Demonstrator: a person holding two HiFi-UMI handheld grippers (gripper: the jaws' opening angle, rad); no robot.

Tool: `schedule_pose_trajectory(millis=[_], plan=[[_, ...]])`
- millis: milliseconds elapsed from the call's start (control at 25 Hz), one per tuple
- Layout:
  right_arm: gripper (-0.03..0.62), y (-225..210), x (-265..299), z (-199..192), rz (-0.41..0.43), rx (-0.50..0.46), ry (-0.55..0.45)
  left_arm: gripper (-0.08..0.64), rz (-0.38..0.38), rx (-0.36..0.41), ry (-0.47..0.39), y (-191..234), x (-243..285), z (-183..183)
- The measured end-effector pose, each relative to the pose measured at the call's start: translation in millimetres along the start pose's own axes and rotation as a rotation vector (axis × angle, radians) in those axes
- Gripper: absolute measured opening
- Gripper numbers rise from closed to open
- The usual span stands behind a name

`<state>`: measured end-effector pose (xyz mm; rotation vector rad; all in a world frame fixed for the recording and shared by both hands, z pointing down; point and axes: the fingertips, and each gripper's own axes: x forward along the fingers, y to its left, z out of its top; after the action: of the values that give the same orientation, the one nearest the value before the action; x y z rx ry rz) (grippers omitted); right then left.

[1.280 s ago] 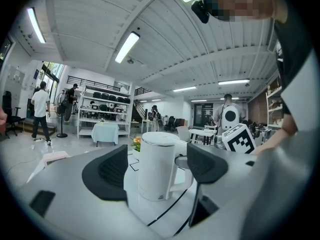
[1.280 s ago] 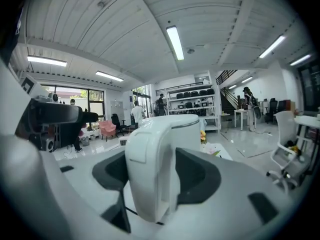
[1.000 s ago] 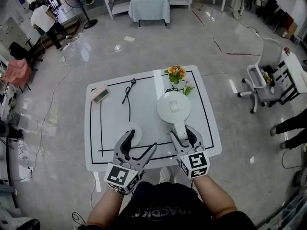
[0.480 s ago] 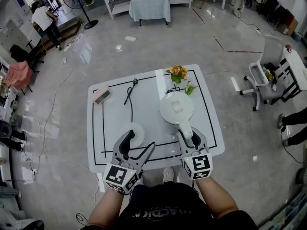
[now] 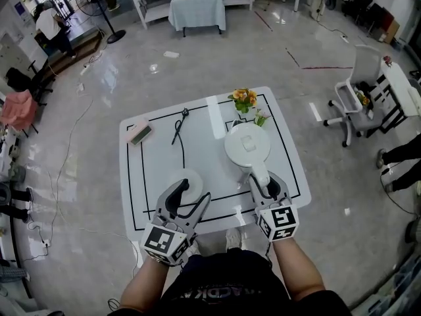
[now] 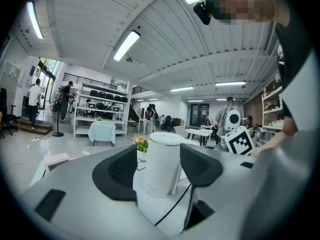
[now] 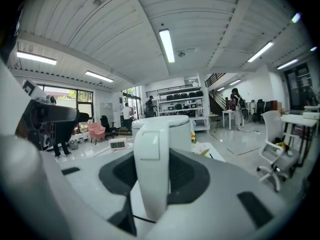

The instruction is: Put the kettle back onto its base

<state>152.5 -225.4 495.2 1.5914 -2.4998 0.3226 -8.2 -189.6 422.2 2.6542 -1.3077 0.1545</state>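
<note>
The fingers (image 6: 119, 170) of the left gripper (image 5: 194, 191) stand apart and are closing. The near rim of the round white base (image 5: 187, 176) lies low between them, and the pads are not seen pressing on it. A black cord runs from the base across the white table (image 5: 151, 176). To the right, apart from the base, the white kettle (image 5: 247, 145) stands upright on the table – not on its base – with a small bunch of flowers (image 5: 242, 100) just behind it. Furthest right, the right gripper (image 5: 266, 184) is clenched on the kettle's handle (image 7: 150, 169), its dark pads pressed against either side of the grip.
</note>
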Motion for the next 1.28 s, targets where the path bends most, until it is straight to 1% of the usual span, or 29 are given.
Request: schedule_pose_trajectory(millis=[120, 320, 520, 640, 1000, 1160, 1280], plan=[[0.137, 0.4, -0.3, 1.0, -0.011, -0.005, -0.006, 0.224, -0.006, 0.009, 0.001, 5.9, -8.4, -0.4], [0.135, 1.6, -0.5, 1.6, -0.030, -0.014, -0.009, 0.009, 0.000, 0.017, 0.007, 16.6, -22.4, 1.0], [0.133, 5.0, -1.7, 4.4, -0.058, -0.005, -0.021, 0.005, -0.023, 0.037, 0.014, 20.5, -34.5, 1.3], [0.132, 8.9, -2.8, 10.9, -0.067, -0.009, -0.034, 0.003, -0.022, 0.049, 0.006, 25.8, -43.4, 3.4], [0.132, 27.0, -1.4, 29.9, -0.076, -0.031, -0.057, 0.003, 0.020, 0.009, -0.015, 52.2, -73.1, 3.9], [0.130, 40.8, 0.6, 39.1, -0.059, -0.046, -0.065, 0.003, 0.033, -0.014, -0.028, 61.0, -84.0, 4.6], [0.129, 56.0, 5.2, 47.0, -0.035, -0.048, -0.077, 0.003, 0.036, -0.014, -0.042, 66.9, -91.2, 6.1]])
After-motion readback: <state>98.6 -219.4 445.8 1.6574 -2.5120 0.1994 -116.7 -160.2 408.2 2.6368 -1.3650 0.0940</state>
